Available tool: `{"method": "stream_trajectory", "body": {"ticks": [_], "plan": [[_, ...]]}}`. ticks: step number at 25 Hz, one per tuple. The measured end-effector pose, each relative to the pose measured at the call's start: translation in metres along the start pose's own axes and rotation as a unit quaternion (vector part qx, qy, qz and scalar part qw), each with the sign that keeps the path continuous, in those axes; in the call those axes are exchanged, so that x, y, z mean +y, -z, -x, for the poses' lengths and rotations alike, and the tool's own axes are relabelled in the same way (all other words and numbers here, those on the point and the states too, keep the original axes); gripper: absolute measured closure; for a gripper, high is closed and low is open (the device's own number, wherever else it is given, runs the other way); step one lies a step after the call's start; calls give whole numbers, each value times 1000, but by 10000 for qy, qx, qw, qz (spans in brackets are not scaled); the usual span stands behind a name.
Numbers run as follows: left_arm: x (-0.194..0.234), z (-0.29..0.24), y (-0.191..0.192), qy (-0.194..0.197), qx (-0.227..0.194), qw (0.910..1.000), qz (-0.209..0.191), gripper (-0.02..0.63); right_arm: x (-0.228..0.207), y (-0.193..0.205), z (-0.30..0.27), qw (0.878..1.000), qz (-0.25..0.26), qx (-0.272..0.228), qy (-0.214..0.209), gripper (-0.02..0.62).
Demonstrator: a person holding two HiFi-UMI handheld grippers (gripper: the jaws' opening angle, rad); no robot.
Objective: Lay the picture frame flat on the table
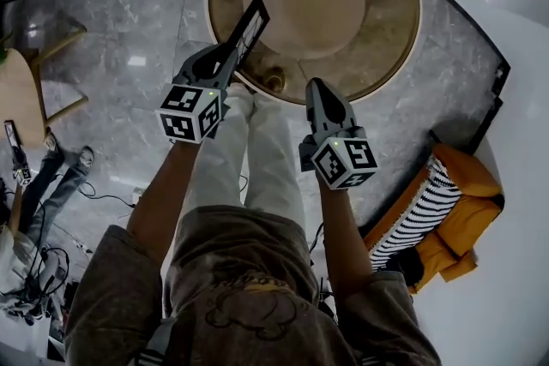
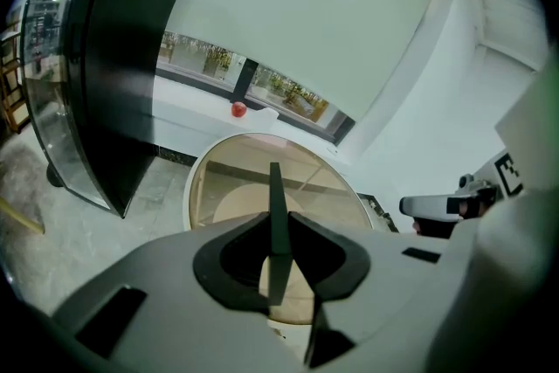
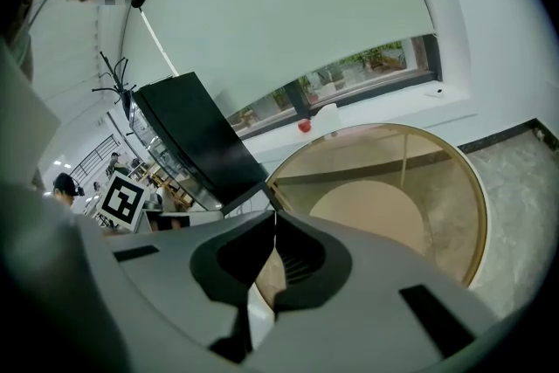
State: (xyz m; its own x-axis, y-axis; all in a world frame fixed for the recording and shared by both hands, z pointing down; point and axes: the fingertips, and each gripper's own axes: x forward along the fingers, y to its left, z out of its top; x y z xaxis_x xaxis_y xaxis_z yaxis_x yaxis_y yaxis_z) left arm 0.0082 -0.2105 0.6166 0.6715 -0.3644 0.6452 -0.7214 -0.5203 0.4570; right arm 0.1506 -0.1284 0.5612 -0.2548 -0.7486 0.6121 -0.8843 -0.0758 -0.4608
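Observation:
The black picture frame [image 1: 250,28] sticks out forward and upward from my left gripper [image 1: 228,59] over the near rim of the round glass table [image 1: 396,39]. In the left gripper view the frame [image 2: 276,218] shows edge-on, a thin dark strip with both jaws pressed against it, above the table [image 2: 223,179]. My right gripper [image 1: 316,87] hovers beside it at the table's near edge. It is shut, with its jaws meeting and nothing between them [image 3: 270,214]. The right gripper [image 2: 434,206] also shows at the right of the left gripper view.
The table has a wooden rim and a round wooden base under the glass [image 3: 376,210]. An orange seat with a striped cushion [image 1: 446,210] stands at the right. A wooden chair [image 1: 21,99] and another person's legs [image 1: 51,184] are at the left. A tall black panel [image 2: 122,57] stands at the far left.

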Motion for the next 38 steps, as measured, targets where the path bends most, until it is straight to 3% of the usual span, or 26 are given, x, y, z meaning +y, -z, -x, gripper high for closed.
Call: {"method": "stream_trajectory", "body": {"ticks": [15, 38], "plan": [[19, -16, 12, 28, -75, 10000, 41, 525, -4, 24, -32, 9996, -281, 55, 24, 575], [33, -33, 31, -99, -157, 9995, 271, 523, -3, 51, -34, 9994, -232, 266, -56, 575]]}}
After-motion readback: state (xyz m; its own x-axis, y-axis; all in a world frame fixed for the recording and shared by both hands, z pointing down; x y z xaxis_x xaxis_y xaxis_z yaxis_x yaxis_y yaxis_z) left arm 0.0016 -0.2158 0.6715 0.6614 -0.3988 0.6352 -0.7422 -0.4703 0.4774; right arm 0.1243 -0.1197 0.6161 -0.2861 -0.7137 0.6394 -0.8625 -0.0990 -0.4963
